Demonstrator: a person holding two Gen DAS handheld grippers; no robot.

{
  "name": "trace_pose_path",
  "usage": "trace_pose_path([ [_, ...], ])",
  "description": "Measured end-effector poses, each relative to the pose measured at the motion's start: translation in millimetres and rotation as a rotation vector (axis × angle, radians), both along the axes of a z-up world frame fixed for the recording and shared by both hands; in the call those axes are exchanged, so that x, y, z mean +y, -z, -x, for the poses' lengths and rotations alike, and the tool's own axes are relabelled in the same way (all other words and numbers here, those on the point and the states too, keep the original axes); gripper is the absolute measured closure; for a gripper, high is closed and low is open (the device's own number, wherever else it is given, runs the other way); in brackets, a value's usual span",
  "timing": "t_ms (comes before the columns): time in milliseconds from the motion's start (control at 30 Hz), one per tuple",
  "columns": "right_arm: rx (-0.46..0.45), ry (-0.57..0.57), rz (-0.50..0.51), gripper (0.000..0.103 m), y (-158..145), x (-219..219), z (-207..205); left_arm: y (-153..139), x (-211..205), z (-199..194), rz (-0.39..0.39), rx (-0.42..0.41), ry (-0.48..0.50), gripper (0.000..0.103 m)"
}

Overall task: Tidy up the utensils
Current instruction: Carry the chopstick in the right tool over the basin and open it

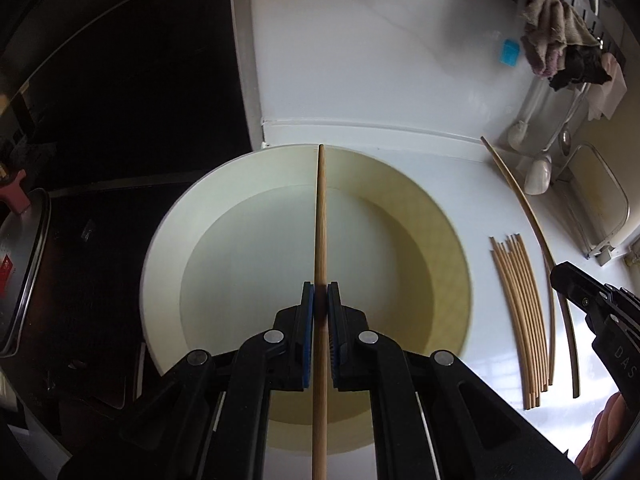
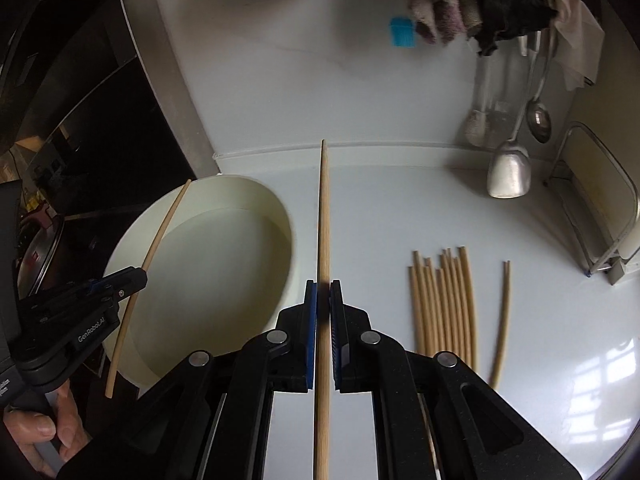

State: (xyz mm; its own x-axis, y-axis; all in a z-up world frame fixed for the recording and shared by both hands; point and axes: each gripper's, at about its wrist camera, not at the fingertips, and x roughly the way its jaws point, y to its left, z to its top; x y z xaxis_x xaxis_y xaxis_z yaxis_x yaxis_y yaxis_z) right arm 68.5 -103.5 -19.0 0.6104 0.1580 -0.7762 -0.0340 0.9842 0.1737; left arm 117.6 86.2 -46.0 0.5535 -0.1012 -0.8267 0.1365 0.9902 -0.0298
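Pale wooden chopsticks are the items in question, and one is clamped in each gripper. The left gripper point(image 1: 321, 304) has its blue pads closed tight on a chopstick point(image 1: 321, 216), which runs straight out ahead of the jaws above a wide cream basin point(image 1: 168, 248); no contents are discernible in the basin. The right gripper point(image 2: 323, 304) is likewise closed on a second chopstick point(image 2: 323, 216), held above the white countertop point(image 2: 380, 208) just to the right of the basin's rim. In the right wrist view the left gripper appears at the lower left edge with its chopstick slanting over the basin, and a hand point(image 2: 36, 432) is wrapped around its handle. A loose bundle of chopsticks point(image 2: 444, 308) lies flat on the countertop right of the basin, roughly parallel, with a separate pair point(image 2: 503, 320) beside it, slightly apart. Against the back wall hang a metal scoop point(image 2: 509, 172), a spoon point(image 2: 538, 120), several cloths point(image 2: 440, 8) and a small blue item point(image 2: 402, 32).
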Motion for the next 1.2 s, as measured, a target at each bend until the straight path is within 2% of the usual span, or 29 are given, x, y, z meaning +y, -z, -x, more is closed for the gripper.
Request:
trace_pose_path([
  [133,0.045,-0.061,-0.014,0.097,12,42,-21,12,24,-16,-0.009,0.038,-0.005,0.096],
  [333,0.134,-0.111,0.000,0.097,40,79,-57,30,33,-36,-0.001,0.073,0.011,0.095],
  [567,0.242,-0.123,-0.003,0.097,74,92,-81,54,29,-52,0.012,0.146,0.024,0.095],
  [900,0.276,-0.113,0.003,0.097,84,95,-91,68,29,-63,0.022,0.163,0.026,0.095],
  [933,0.273,-0.112,0.003,0.095,82,95,-89,67,28,-63,0.025,0.158,0.024,0.089],
  [967,0.272,-0.109,0.007,0.092,82,94,-89,66,30,-62,0.024,0.153,0.021,0.079],
  [1000,0.267,-0.107,0.010,0.086,80,93,-88,65,30,-62,0.024,0.145,0.015,0.073],
  [1067,0.262,-0.100,0.013,0.084,78,91,-86,62,30,-62,0.026,0.132,0.001,0.053],
  [1167,0.252,-0.084,0.004,0.080,72,84,-78,57,32,-61,0.034,0.114,-0.015,0.040],
  [1200,0.247,-0.081,0.000,0.074,69,83,-74,56,32,-59,0.036,0.109,-0.017,0.038],
])
